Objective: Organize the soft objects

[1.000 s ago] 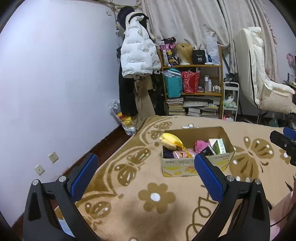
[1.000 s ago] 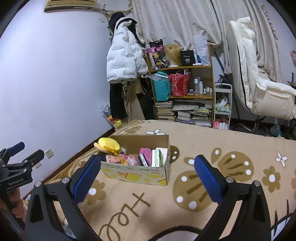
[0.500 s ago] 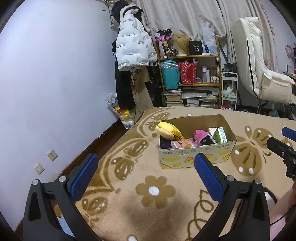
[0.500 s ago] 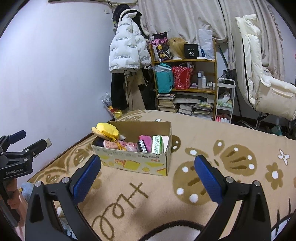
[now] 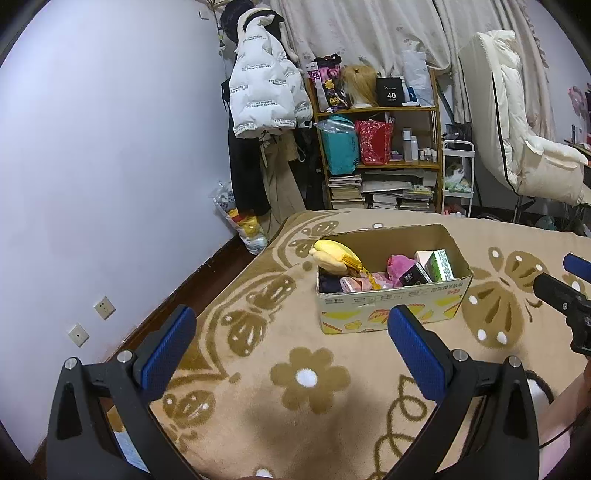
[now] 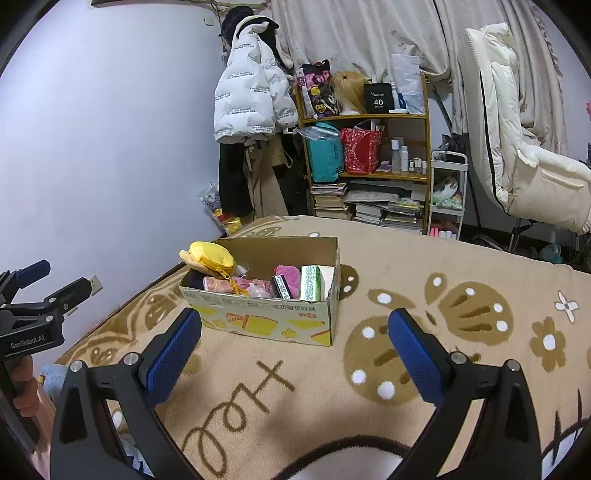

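the cardboard box (image 5: pixel 391 310) sat on the beige patterned blanket (image 5: pixel 310 376), open at the top and packed with soft things. a yellow plush (image 5: pixel 336 253) lay over its left rim, touching the edge, with a pink fluffy item (image 5: pixel 399 264) near the middle and a green-printed tissue pack (image 5: pixel 439 265) upright at the right end beside a small dark packet (image 5: pixel 415 275).

the left gripper (image 5: pixel 291 343) hung above the blanket short of the box, its blue pads spread wide with nothing between them. the right gripper (image 6: pixel 293 343) was likewise held over the blanket in front of the box (image 6: pixel 266 321), fingers wide apart and empty. each gripper showed at the edge of the other's view, well apart from the box.

nothing lay on the blanket between either gripper and the box. behind the blanket's far edge stood a wooden shelf (image 5: pixel 380 166) with stacked books, a teal bag (image 5: pixel 340 149) and a red bag (image 5: pixel 373 142). a white puffer jacket (image 5: pixel 264 98) hung to its left over dark clothes. a cream padded chair (image 5: pixel 524 147) stood at the right, with curtains (image 5: pixel 362 33) behind.
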A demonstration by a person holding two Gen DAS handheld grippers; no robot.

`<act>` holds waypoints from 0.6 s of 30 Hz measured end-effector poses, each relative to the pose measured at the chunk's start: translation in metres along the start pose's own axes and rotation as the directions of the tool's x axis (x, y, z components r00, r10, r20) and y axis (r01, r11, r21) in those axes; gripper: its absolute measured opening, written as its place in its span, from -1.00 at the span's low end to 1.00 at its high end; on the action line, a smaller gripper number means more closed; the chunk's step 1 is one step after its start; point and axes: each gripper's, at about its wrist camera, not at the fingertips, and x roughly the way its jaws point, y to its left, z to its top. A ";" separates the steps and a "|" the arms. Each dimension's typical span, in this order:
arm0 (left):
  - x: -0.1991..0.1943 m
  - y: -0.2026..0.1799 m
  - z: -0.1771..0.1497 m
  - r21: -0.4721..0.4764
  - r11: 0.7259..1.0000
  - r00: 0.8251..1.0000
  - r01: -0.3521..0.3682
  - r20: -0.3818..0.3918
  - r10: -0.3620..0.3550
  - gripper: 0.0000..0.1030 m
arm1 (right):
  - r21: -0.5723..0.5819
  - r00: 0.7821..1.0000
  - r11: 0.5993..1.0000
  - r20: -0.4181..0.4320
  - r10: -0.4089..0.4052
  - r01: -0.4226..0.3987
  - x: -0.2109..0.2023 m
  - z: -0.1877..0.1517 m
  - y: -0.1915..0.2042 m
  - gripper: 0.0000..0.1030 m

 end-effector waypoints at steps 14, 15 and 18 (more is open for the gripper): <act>0.000 0.000 0.000 -0.005 1.000 1.000 -0.004 0.002 0.004 0.99 | 0.006 1.000 1.000 -0.002 -0.003 0.003 0.000 -0.002 -0.002 1.00; 0.001 0.000 -0.001 -0.006 1.000 1.000 -0.004 0.001 0.004 0.99 | 0.008 1.000 1.000 -0.002 -0.001 0.001 0.000 -0.002 -0.002 1.00; 0.001 0.000 -0.001 -0.005 1.000 1.000 -0.002 0.001 0.002 0.99 | 0.007 1.000 1.000 -0.002 -0.002 0.002 0.000 -0.002 -0.002 1.00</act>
